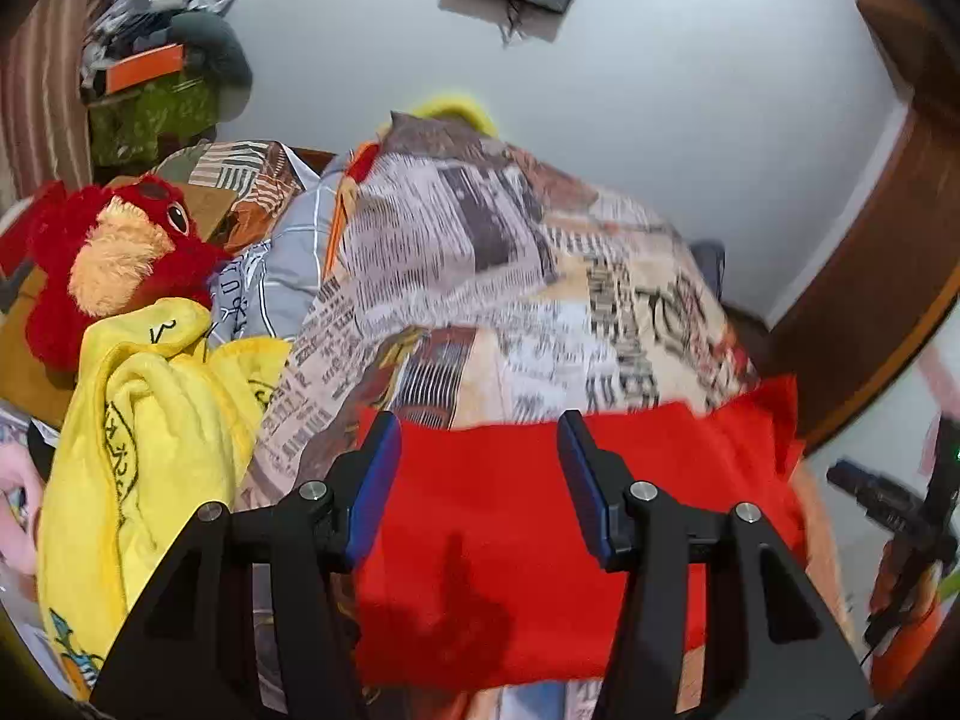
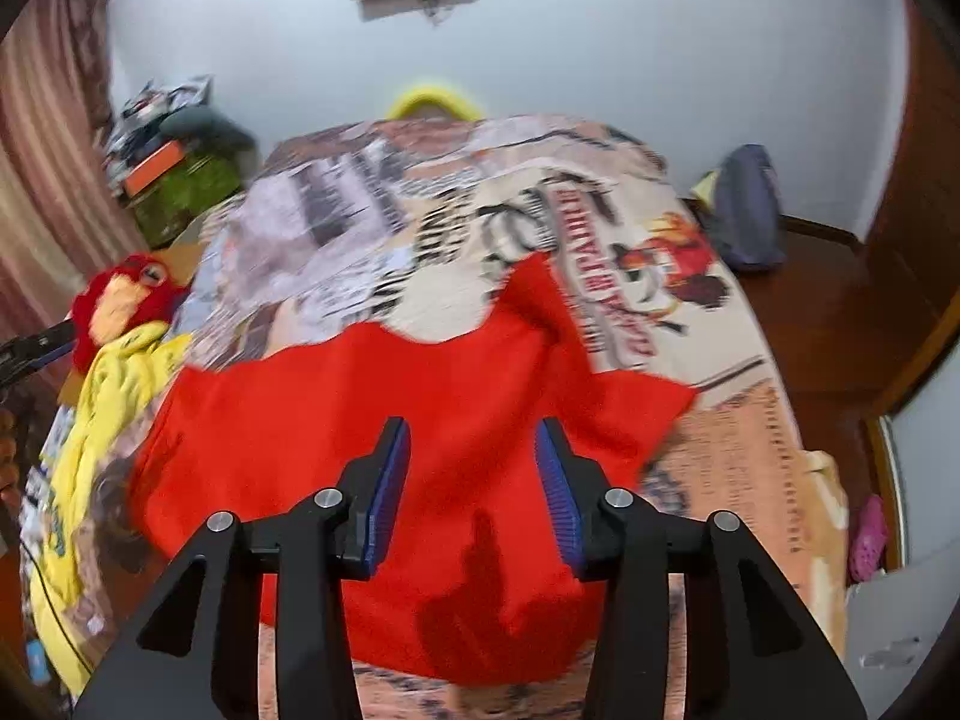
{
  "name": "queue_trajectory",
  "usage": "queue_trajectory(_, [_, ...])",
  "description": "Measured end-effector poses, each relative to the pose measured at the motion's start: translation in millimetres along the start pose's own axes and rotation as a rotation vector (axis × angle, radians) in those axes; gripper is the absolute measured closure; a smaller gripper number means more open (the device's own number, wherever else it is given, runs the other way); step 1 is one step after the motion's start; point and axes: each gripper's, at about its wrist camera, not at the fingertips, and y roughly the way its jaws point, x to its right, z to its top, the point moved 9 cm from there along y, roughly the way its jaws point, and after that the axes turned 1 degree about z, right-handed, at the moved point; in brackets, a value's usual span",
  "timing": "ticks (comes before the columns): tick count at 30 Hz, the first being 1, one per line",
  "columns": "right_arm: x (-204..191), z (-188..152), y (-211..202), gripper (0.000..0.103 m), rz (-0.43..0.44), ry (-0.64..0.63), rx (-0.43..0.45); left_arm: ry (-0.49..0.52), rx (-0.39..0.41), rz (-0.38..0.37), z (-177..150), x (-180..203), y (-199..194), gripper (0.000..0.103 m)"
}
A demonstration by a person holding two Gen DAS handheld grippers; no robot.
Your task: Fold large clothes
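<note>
A large red garment (image 2: 384, 420) lies spread on the newsprint-patterned bedspread (image 2: 456, 228), with one corner folded up toward the far right. In the left wrist view the same red garment (image 1: 540, 540) fills the space below and between my fingers. My left gripper (image 1: 480, 444) hovers above it, open, with nothing between its blue pads. My right gripper (image 2: 471, 450) is also open above the red cloth and grips nothing. The right gripper (image 1: 888, 510) shows at the right edge of the left wrist view.
A yellow garment (image 1: 150, 432) lies crumpled at the bed's left side beside a red plush toy (image 1: 126, 264). Another yellow garment view (image 2: 108, 396) and plush toy (image 2: 126, 300) sit left. A dark bag (image 2: 750, 210) rests on the wooden floor (image 2: 840, 312). Piled items (image 2: 174, 174) stand far left.
</note>
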Motion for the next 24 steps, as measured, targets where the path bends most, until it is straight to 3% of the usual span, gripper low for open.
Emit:
queue_trajectory(5, [-35,-12,23,0.060,0.042,-0.050,-0.037,0.077,-0.096,-0.014,-40,19,25,0.051])
queue_trajectory(13, [-77,-37,65,0.059,0.096,-0.123,-0.124,0.236,-0.218,-0.069,-105,79,75,0.051])
queue_trajectory(16, [-78,-48,77,0.058,0.070,-0.163,-0.150,0.275,-0.238,-0.077,-123,96,88,0.051])
queue_trajectory(18, [-74,-54,80,0.051,0.052,-0.190,-0.152,0.309,-0.253,-0.062,-135,99,97,0.051])
queue_trajectory(20, [-64,-58,78,0.043,0.041,-0.197,-0.139,0.318,-0.257,-0.041,-144,96,103,0.049])
queue_trajectory(24, [-33,-63,67,0.042,-0.023,-0.176,-0.116,0.290,-0.221,-0.005,-145,77,99,0.040])
